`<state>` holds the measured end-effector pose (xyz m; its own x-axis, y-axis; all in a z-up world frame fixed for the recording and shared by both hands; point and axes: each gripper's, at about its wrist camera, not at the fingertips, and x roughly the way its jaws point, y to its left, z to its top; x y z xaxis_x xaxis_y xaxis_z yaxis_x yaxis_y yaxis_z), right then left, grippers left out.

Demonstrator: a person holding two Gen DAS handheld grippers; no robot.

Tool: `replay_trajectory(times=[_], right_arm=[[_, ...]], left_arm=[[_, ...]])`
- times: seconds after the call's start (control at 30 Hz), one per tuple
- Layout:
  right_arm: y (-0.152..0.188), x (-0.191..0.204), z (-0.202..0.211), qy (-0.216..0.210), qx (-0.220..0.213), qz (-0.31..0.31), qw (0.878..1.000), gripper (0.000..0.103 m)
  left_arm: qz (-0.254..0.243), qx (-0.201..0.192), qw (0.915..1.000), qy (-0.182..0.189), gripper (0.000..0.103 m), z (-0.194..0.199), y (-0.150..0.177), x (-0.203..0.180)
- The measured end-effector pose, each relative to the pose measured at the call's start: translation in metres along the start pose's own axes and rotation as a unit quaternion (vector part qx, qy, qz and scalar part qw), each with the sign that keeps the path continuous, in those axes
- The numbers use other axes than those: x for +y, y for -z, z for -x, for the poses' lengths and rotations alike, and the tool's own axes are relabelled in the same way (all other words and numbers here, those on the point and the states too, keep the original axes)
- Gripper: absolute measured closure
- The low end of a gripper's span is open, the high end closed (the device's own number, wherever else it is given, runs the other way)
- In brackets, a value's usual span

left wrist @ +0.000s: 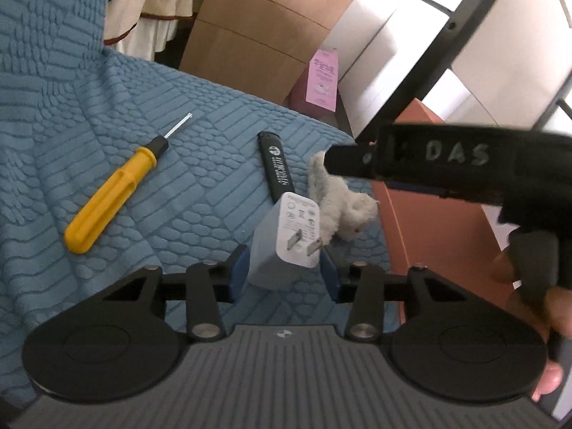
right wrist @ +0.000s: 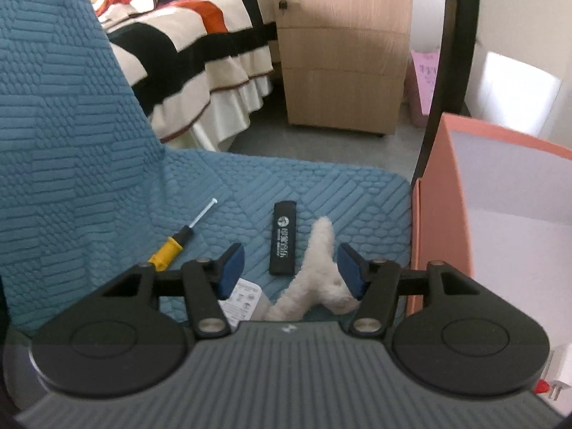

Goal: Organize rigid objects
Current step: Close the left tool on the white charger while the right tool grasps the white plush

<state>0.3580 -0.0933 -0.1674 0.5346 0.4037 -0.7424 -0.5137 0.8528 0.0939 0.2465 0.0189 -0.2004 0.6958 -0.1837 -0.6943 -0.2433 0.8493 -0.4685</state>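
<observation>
Left gripper (left wrist: 284, 264): fingers apparently clamp white charger (left wrist: 286, 236) by its sides; may twist free. Right gripper (right wrist: 291, 268): fingers released around plush toy (right wrist: 318, 271); soft, wrong pick.

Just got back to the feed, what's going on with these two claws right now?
A person is sorting small items on a blue quilted cover. The left claw has a white plug adapter between its blue pads, apparently gripped. The right claw is open around a white plush toy, not yet pressing it. A yellow screwdriver and a black lighter lie untouched; a pink box stands to the right.
</observation>
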Motion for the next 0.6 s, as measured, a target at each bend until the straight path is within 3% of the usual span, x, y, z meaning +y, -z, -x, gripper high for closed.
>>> replay_trajectory(times=[0.37,0.6], right_arm=[[0.005,-0.007,-0.043,0.063,0.056,0.012,0.996,0.044],[0.011,-0.012,-0.052,0.051,0.074,-0.012,0.996,0.047]], left_arm=[[-0.006,-0.001,1.0000,0.001,0.058,-0.008,-0.003,-0.001],[-0.005,-0.012,0.9998,-0.013,0.066,0.000,-0.004,-0.001]])
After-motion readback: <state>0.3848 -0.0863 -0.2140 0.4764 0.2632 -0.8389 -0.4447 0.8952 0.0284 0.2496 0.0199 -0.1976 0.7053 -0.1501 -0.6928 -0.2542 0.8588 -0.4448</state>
